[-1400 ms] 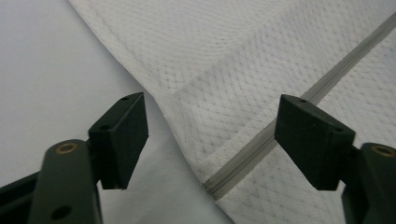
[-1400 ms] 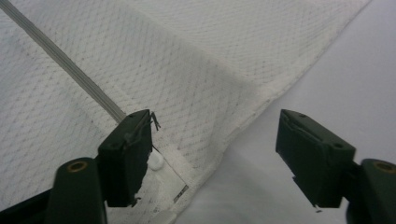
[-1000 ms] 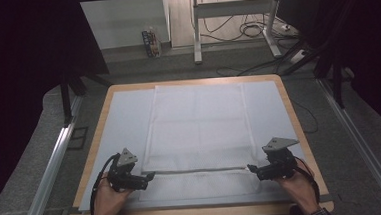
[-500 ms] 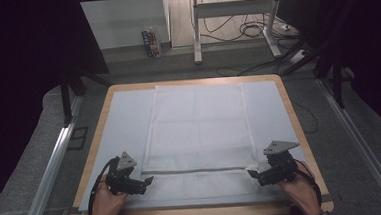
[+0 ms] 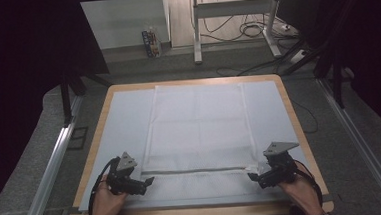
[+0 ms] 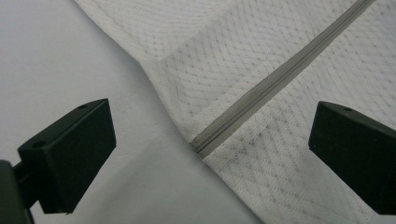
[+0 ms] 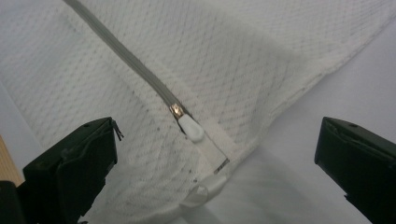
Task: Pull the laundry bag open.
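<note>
**Framing the zipper ends, both grippers wide open**

You hold the left gripper (image 5: 144, 181) low at the mesh bag's (image 5: 197, 132) near-left corner, the right gripper (image 5: 252, 171) at its near-right, jaws spread and empty. The bag lies flat mid-table, its zipper (image 5: 197, 170) running between them; the zipper pull (image 7: 191, 128) lies by your right gripper.

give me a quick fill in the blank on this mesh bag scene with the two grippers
1. The white mesh bag lies flat on the ____.
2. A grey ____ runs across the bag's near end.
3. The zipper pull sits at the end by the ____ gripper.
4. The left gripper has its jaws ____.

Missing words: table; zipper; right; open
</note>
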### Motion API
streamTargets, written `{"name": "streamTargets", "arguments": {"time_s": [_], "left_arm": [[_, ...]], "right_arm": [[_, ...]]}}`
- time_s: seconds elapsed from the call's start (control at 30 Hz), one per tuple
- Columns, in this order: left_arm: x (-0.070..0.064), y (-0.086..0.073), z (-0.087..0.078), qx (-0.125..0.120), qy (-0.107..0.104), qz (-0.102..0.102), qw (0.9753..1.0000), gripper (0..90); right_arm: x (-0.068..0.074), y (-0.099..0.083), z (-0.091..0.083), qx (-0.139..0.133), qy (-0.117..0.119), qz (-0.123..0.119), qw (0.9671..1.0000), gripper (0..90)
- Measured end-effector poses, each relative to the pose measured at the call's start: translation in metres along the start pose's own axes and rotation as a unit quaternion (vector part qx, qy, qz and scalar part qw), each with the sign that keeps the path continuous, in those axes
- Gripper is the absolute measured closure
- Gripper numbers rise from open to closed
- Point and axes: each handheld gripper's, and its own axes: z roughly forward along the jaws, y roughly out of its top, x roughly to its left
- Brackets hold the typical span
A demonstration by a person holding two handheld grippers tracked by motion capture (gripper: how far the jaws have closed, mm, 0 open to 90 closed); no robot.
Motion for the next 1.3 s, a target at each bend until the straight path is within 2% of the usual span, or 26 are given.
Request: {"name": "streamTargets", "arguments": {"time_s": [0.13,0.23,0.4,0.47,0.57,0.6,0.7,0.87,1.0,1.13,1.2,1.3], "left_arm": [[-0.001,0.000,0.000,-0.002,0.000,0.008,1.0000,1.0],[-0.002,0.001,0.001,-0.001,0.000,0.013,0.9999,1.1],[-0.004,0.001,0.004,0.009,-0.003,0.020,0.9998,1.3],[-0.004,0.001,0.005,0.011,-0.003,0.023,0.9997,1.4],[-0.005,0.001,0.006,0.013,-0.003,0.027,0.9996,1.6],[-0.006,0.002,0.007,0.014,-0.003,0.028,0.9995,1.6],[-0.006,0.002,0.008,0.017,-0.004,0.030,0.9994,1.8],[-0.008,0.002,0.009,0.022,-0.005,0.036,0.9991,2.0],[-0.009,0.002,0.010,0.026,-0.004,0.042,0.9988,2.3],[-0.011,0.003,0.010,0.027,-0.002,0.046,0.9986,2.5],[-0.011,0.003,0.010,0.027,-0.001,0.047,0.9985,2.7],[-0.012,0.004,0.011,0.029,0.000,0.049,0.9984,2.9]], "right_arm": [[0.002,-0.001,0.001,0.022,0.008,0.007,0.9997,0.0],[0.006,-0.002,0.004,0.028,-0.002,-0.006,0.9996,0.0],[0.008,-0.003,0.009,0.042,-0.013,-0.002,0.9990,0.7],[0.007,-0.003,0.011,0.043,-0.030,0.004,0.9986,8.1],[0.004,-0.004,0.016,0.061,-0.043,0.010,0.9972,13.0],[0.003,-0.004,0.018,0.066,-0.038,0.012,0.9970,14.8],[-0.001,-0.004,0.013,0.067,-0.036,0.015,0.9970,29.7],[0.003,-0.004,0.011,0.073,-0.033,0.018,0.9966,42.4],[0.009,-0.005,0.010,0.069,-0.025,0.011,0.9972,57.2],[0.008,-0.006,0.009,0.064,-0.021,0.017,0.9976,68.8],[0.007,-0.006,0.008,0.056,-0.013,0.009,0.9983,77.2],[0.006,-0.006,0.008,0.056,-0.004,0.003,0.9984,80.7]]}}
